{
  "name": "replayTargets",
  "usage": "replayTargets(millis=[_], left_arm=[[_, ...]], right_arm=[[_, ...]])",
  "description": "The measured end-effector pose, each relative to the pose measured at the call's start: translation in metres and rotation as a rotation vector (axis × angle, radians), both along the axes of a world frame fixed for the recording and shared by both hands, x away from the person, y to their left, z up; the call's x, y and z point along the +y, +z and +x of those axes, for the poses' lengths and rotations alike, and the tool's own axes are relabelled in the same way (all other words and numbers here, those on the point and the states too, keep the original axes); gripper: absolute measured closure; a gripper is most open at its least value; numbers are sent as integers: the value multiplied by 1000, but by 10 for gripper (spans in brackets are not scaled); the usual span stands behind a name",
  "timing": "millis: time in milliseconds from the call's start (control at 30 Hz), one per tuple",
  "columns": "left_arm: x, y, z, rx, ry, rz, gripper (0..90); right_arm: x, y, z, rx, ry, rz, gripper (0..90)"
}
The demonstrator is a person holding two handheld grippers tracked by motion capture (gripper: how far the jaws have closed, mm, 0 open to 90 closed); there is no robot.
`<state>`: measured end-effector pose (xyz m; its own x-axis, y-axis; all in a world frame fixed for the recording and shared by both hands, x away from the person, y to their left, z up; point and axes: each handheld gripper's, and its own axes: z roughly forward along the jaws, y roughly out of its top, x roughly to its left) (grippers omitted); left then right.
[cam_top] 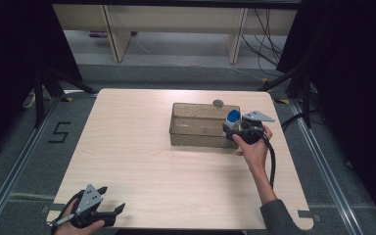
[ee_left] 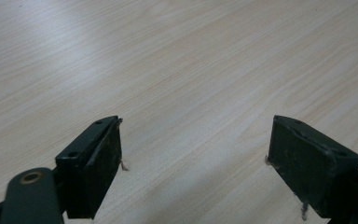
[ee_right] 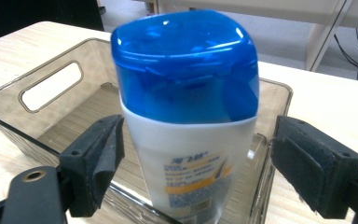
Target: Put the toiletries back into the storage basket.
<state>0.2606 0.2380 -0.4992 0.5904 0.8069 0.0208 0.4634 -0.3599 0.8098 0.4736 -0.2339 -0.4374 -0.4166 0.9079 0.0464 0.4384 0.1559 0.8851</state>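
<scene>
Gripper (ee_right: 196, 158) open, glossy blue-capped bottle (ee_right: 186, 116) between

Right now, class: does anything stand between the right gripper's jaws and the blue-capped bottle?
Nothing visible does. The bottle stands upright between the right gripper's open jaws, with small clear gaps on both sides, at the near end of the transparent bin.

Bare desk (cam_top: 137, 161) lies wide around the left gripper (ee_left: 193, 158); the bottle (ee_right: 186, 116) fills the bin's (ee_right: 51, 86) near end.
</scene>
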Motion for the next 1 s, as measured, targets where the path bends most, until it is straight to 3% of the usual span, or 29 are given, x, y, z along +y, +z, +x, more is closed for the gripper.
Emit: replayTargets(millis=[100, 133, 200, 233, 433, 467, 533, 567, 900, 967, 1000], left_arm=[[0, 0, 0, -1, 1, -1, 171], [0, 0, 0, -4, 2, -7, 170], [0, 0, 0, -5, -3, -4, 170], [0, 0, 0, -7, -4, -4, 171], [1, 0, -1, -9, -9, 5, 170], [1, 1, 0, -11, -16, 9, 170], [1, 1, -1, -8, -14, 2, 171], [1, 1, -1, -9, -13, 1, 171], [0, 1, -1, -22, -11, -3, 170], [0, 1, -1, -23, -13, -3, 170], [0, 1, -1, -24, -15, -1, 170]], right_arm=[[-1, 2, -3, -9, -5, 6, 177], [-3, 4, -5, -1, -2, -15, 177], [0, 4, -9, 13, -16, 27, 177], [-3, 5, -8, -8, 3, 0, 177], [-5, 8, -14, -18, -5, 28, 177], [-7, 9, -15, -12, -4, 7, 177], [-8, 11, -18, -5, -13, 29, 176], [-10, 10, -17, -30, 1, 17, 177], [-16, 12, -29, -19, -8, 21, 167], [-15, 12, -33, -11, -16, 45, 166], [-17, 13, -34, -18, -8, 22, 166]])
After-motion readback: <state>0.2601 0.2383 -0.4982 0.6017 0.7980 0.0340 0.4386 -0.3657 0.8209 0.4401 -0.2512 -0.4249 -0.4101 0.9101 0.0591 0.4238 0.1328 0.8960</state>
